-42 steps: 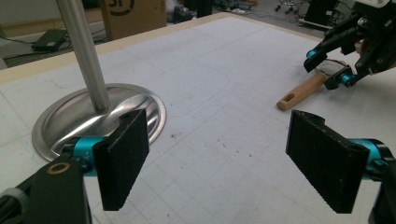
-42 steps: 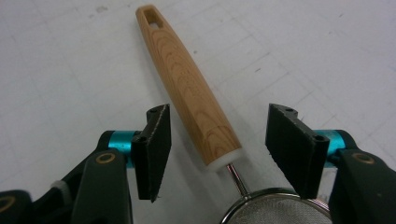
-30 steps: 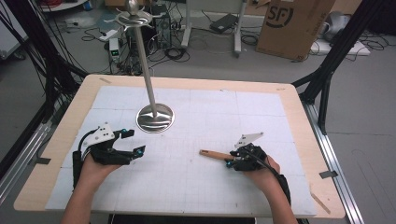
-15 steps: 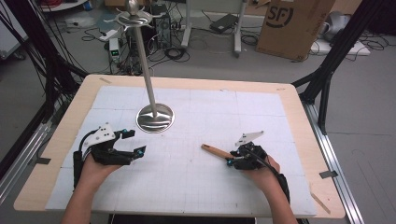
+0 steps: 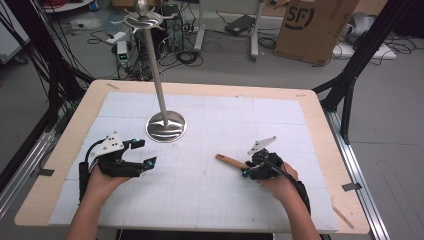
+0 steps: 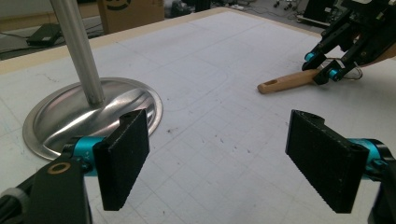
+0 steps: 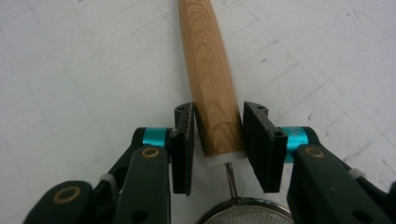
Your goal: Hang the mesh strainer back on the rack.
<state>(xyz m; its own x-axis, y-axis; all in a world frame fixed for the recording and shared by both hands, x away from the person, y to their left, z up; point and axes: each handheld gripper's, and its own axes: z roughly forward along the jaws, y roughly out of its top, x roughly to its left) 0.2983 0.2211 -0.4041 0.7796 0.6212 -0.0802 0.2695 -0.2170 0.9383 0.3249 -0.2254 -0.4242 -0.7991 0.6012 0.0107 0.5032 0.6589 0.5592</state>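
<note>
While the right gripper straddles the smooth wooden handle of a small strainer, its ribbed black jaws sit just beside the grain on either side, whether pinching I cannot tell. That handle lies on the white gridded mat, right of centre. At near left, the left gripper holds its flat rectangular jaws spread wide, near the shiny domed metal stand base.

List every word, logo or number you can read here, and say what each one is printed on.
"SF": black logo on the cardboard box on the floor beyond the table.
"KITCHEN CRAFT", as best it reads: engraved lettering along the wooden handle between the right gripper's jaws; the letters are faint, so the reading is unsure.
Nothing else is legible.
</note>
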